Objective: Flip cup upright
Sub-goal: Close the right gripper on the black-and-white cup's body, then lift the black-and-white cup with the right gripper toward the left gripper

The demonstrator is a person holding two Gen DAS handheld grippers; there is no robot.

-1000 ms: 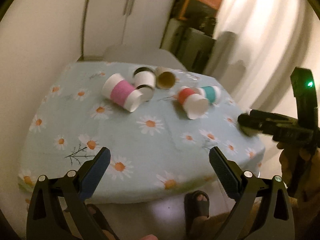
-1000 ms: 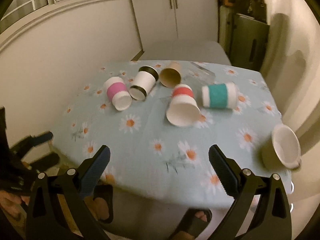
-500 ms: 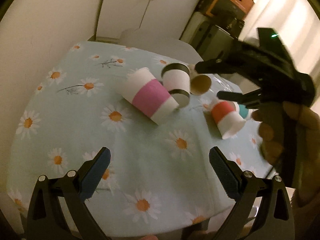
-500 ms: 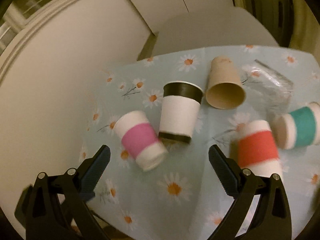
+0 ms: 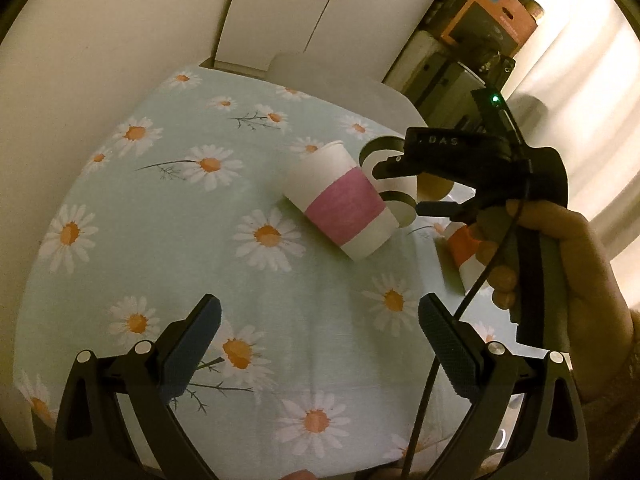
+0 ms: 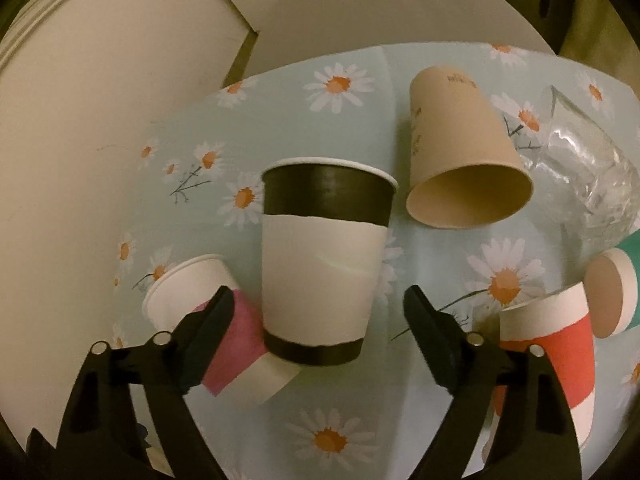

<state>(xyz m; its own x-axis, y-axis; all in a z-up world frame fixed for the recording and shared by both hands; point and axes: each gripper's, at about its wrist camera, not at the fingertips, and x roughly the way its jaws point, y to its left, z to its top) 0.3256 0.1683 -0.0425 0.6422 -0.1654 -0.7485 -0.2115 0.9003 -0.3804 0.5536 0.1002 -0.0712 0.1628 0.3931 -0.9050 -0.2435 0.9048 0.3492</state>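
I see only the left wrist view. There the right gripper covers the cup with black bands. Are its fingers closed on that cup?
Observer: No. In the right wrist view the right gripper is open. One finger is on each side of the black-banded cup, which lies on its side, and both sides show a gap.
Operator: What lies beyond that cup?
Observer: A tan cup on its side with its mouth toward the camera, and a clear plastic cup to the right of it.
Operator: Is anything hidden behind the hand?
Observer: Yes, a teal cup on its side, showing its base.
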